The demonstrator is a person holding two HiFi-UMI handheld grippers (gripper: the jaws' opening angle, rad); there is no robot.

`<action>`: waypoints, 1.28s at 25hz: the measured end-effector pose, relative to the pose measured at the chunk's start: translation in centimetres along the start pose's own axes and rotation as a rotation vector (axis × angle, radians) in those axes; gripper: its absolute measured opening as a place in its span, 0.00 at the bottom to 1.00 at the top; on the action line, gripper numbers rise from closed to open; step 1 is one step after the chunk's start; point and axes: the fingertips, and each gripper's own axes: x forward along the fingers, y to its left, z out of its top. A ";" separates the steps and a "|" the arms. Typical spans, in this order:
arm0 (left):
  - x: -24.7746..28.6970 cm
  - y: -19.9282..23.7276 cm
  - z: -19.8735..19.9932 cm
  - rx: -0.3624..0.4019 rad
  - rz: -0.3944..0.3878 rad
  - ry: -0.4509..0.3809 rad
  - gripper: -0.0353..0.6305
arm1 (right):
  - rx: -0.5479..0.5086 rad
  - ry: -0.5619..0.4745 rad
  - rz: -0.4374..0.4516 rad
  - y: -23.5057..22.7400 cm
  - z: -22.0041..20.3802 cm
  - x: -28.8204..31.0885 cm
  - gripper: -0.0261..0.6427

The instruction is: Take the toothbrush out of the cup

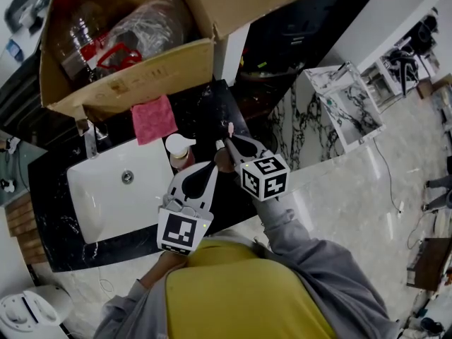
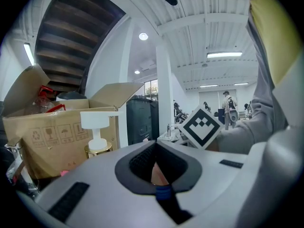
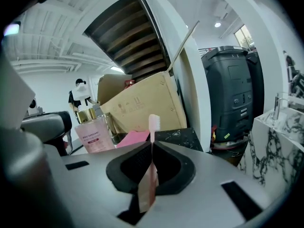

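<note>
A pink toothbrush (image 3: 154,124) stands upright between the pads of my right gripper (image 3: 152,144), which is shut on its handle; the bristle head rises above the jaw tips. In the head view the toothbrush (image 1: 230,128) sticks up over a brownish cup (image 1: 223,162) on the black counter, with my right gripper (image 1: 227,145) just above the cup. My left gripper (image 1: 214,167) reaches the cup from the near side. In the left gripper view its jaws (image 2: 155,144) are closed together on a pinkish-brown wall, apparently the cup (image 2: 159,175).
A white-pump soap bottle (image 1: 180,147) stands right beside the cup, with a pink cloth (image 1: 153,119) behind it. A white sink (image 1: 106,196) and faucet (image 1: 90,141) lie to the left. A large open cardboard box (image 1: 127,76) fills the counter's back.
</note>
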 end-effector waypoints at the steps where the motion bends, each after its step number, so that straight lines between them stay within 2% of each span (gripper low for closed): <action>1: 0.0 0.0 0.0 0.002 0.000 -0.001 0.05 | -0.001 -0.007 -0.001 0.0 0.3 -0.2 0.07; 12: -0.3 -0.3 0.9 0.014 -0.010 -0.030 0.05 | -0.038 -0.192 -0.059 1.4 7.2 -5.5 0.07; 20: -0.7 0.2 2.2 0.028 0.007 -0.060 0.05 | -0.175 -0.358 -0.174 3.5 11.8 -12.0 0.07; 26: -1.6 0.4 3.6 0.037 0.022 -0.100 0.05 | -0.209 -0.453 -0.223 5.2 12.1 -15.6 0.07; 32: -2.5 -0.2 5.3 0.031 0.017 -0.143 0.05 | -0.206 -0.438 -0.242 6.0 10.0 -16.3 0.07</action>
